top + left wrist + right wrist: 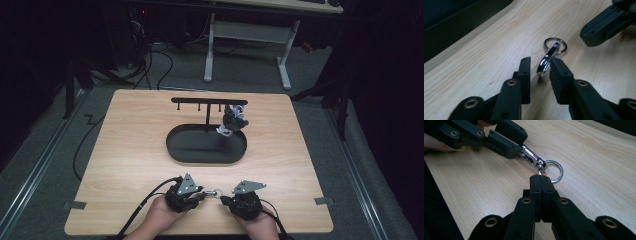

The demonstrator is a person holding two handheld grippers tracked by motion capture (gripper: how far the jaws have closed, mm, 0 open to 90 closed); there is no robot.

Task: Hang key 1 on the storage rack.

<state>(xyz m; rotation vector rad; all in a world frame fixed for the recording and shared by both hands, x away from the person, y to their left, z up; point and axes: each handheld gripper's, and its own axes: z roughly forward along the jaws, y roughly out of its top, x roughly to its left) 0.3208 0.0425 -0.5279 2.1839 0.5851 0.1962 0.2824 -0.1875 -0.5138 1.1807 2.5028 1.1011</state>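
Left gripper (539, 66) jaws agape around keychain clasp (546, 62) | right gripper (540, 178) clamped empty beside ring (554, 171) | risk: clasp likely skids on the table (125, 150) before the jaws close.

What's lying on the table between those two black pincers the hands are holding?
A metal keyring clip lies between the left gripper and the right gripper, as the high view shows.

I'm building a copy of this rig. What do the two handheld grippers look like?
Both the left gripper and the right gripper are matte black, with flat blocky fingers on brass-riveted links, a grey triangular top plate and a trailing black cable. The forearms are bare.
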